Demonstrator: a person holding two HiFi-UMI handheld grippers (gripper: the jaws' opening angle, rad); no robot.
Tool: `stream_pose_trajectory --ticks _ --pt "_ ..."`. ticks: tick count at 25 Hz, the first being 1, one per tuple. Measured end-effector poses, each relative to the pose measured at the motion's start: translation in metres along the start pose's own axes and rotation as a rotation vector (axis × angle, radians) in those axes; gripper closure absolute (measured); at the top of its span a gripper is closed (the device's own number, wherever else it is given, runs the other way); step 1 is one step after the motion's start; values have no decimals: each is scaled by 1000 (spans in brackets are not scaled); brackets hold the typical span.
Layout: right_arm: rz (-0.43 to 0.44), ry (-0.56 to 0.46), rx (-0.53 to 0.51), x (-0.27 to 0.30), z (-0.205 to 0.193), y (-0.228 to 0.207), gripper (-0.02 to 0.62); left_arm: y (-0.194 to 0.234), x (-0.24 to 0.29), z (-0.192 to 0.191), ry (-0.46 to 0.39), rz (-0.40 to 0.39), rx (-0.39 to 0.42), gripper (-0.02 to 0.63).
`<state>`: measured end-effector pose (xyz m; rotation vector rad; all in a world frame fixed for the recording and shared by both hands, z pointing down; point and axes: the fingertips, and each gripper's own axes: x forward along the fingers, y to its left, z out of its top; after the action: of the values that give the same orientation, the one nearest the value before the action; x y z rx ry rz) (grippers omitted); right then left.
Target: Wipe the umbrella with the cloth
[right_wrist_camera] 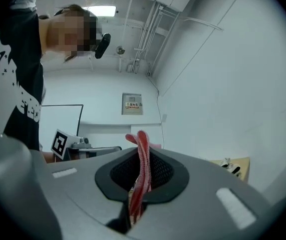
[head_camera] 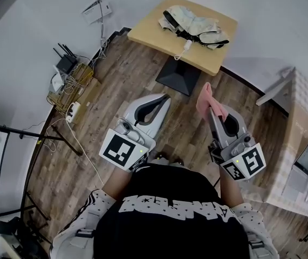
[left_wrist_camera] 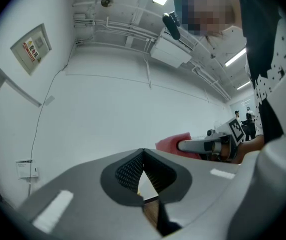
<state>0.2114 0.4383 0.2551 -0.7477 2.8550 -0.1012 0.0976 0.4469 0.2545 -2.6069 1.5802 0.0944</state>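
Note:
A folded pale umbrella point(head_camera: 194, 25) with black straps lies on the wooden table point(head_camera: 148, 28) far ahead of me. My right gripper point(head_camera: 212, 108) is shut on a pink cloth point(head_camera: 204, 97), which sticks up past its tips; in the right gripper view the cloth point(right_wrist_camera: 141, 174) is pinched between the jaws of that gripper point(right_wrist_camera: 140, 184). My left gripper point(head_camera: 164, 99) is shut with nothing in it, and the left gripper view shows its jaws point(left_wrist_camera: 143, 171) pressed together. Both grippers hang over the floor, well short of the table.
The table stands on a black pedestal base point(head_camera: 177, 75). A router and a tangle of cables point(head_camera: 70, 80) sit by the left wall. A black stand's legs point(head_camera: 13, 131) cross the floor at left. A white shelf unit point(head_camera: 299, 144) is at right.

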Motion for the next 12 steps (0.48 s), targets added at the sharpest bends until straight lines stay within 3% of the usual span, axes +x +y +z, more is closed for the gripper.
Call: stream_pose_trajectory --ticks 12 --pt "12 25 25 -30 -3 -26 569 -23 24 -1 -10 7 31 604"
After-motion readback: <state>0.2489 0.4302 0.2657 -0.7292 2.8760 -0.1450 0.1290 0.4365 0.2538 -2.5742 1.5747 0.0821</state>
